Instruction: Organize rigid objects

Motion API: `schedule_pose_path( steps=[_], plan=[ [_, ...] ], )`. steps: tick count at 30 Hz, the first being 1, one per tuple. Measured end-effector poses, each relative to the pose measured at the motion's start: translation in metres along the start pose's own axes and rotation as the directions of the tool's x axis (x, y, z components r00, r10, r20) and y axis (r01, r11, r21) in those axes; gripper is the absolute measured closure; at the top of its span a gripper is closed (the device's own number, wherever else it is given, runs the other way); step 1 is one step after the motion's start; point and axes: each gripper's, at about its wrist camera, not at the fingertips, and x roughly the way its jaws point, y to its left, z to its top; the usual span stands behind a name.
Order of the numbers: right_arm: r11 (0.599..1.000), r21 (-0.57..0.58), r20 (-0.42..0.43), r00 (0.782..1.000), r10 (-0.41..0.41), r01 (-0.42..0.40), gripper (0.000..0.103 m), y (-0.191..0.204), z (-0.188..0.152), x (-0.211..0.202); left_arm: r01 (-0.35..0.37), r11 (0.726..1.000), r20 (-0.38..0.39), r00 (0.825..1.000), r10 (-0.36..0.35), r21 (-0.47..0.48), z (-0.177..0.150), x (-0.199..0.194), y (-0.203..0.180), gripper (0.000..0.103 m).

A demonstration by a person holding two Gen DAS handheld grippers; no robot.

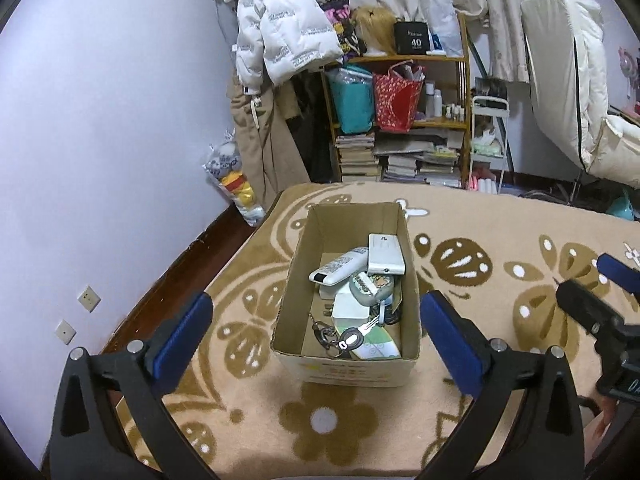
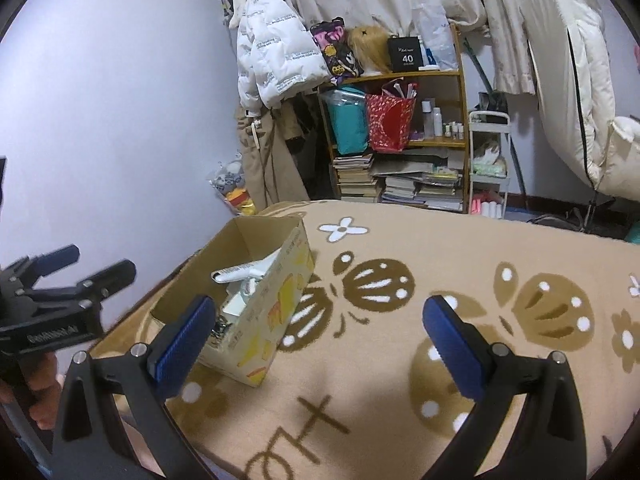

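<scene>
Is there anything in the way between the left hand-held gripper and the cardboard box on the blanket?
Nothing visible. The left hand-held gripper is open and empty, with the cardboard box straight ahead between its fingers' line of sight. Only bare blanket lies in between. The right hand-held gripper stays off to the side.

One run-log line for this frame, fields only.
left gripper: open, empty | right gripper: open, empty | cardboard box: on blanket, holds remote, keys
</scene>
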Motion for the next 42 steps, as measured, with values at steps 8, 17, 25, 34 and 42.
schedule_pose_path(
  steps=[8,17,25,34,42],
  plan=[
    [1.0,0.006,0.021,0.999,-0.024,0.024,0.0,-0.01,-0.013,0.001,0.032,0.999,0.054,0.998,-0.031,-0.027,-0.01,-0.014,-0.003,0.001],
    [0.998,-0.024,-0.006,0.998,-0.066,0.066,0.0,-0.012,-0.03,0.009,0.04,0.999,0.044,0.998,-0.039,-0.024,-0.023,-0.007,-0.009,0.001],
    [0.997,-0.03,-0.037,0.996,-0.076,0.075,0.0,-0.011,-0.038,0.015,0.063,0.998,0.012,0.998,-0.063,-0.012,-0.026,0.001,-0.011,0.001],
    [0.997,-0.026,-0.038,0.997,-0.073,0.072,0.0,-0.01,-0.037,0.016,0.055,0.998,-0.028,0.998,-0.054,0.011,-0.031,0.012,-0.018,0.001],
    [0.997,-0.029,-0.037,0.997,-0.072,0.071,0.0,-0.011,-0.037,0.016,0.044,0.999,-0.04,0.998,-0.043,0.013,-0.033,0.015,-0.02,0.001]
  ],
)
